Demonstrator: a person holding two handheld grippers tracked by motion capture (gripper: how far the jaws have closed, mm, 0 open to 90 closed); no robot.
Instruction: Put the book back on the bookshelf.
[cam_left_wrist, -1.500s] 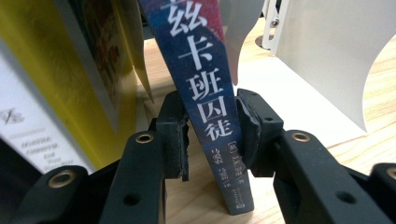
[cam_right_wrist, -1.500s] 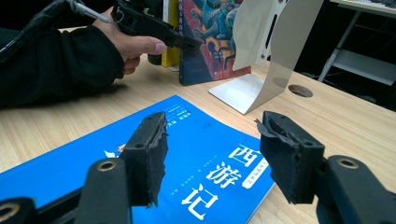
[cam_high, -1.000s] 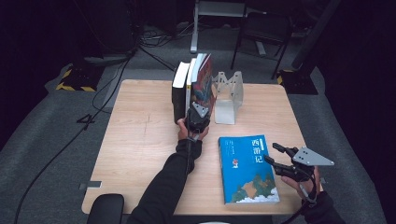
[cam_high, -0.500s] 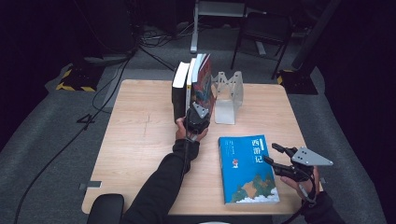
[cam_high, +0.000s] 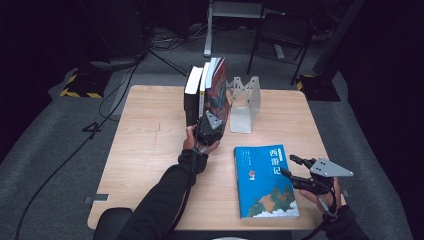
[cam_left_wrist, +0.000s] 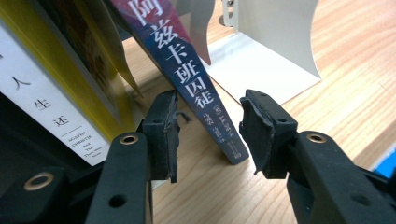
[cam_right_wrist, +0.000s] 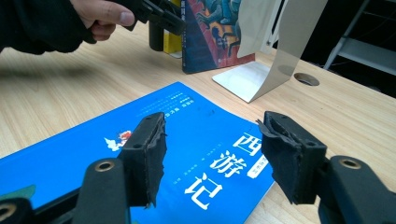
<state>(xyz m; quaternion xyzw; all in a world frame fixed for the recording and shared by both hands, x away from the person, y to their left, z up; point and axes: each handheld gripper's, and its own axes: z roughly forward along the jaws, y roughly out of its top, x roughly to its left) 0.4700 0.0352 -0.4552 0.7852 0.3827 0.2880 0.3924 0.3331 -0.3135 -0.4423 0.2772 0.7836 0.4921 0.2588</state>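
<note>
My left arm reaches forward over the worktop (cam_high: 150, 145), left tongs (cam_left_wrist: 208, 123) at the foot of the leaning dark-spined book (cam_left_wrist: 187, 74). Jaws have just been opening; spine sits between them, pads off it, released. Book leans in the row beside the white bookend (cam_high: 243, 102). Right tongs (cam_right_wrist: 212, 156) hover parted, empty, over the blue book (cam_right_wrist: 187, 140) lying flat.

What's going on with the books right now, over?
Left gripper jaws just opening, dark book between them, leaning. Right gripper open over blue book. Bookend beside the row.
</note>
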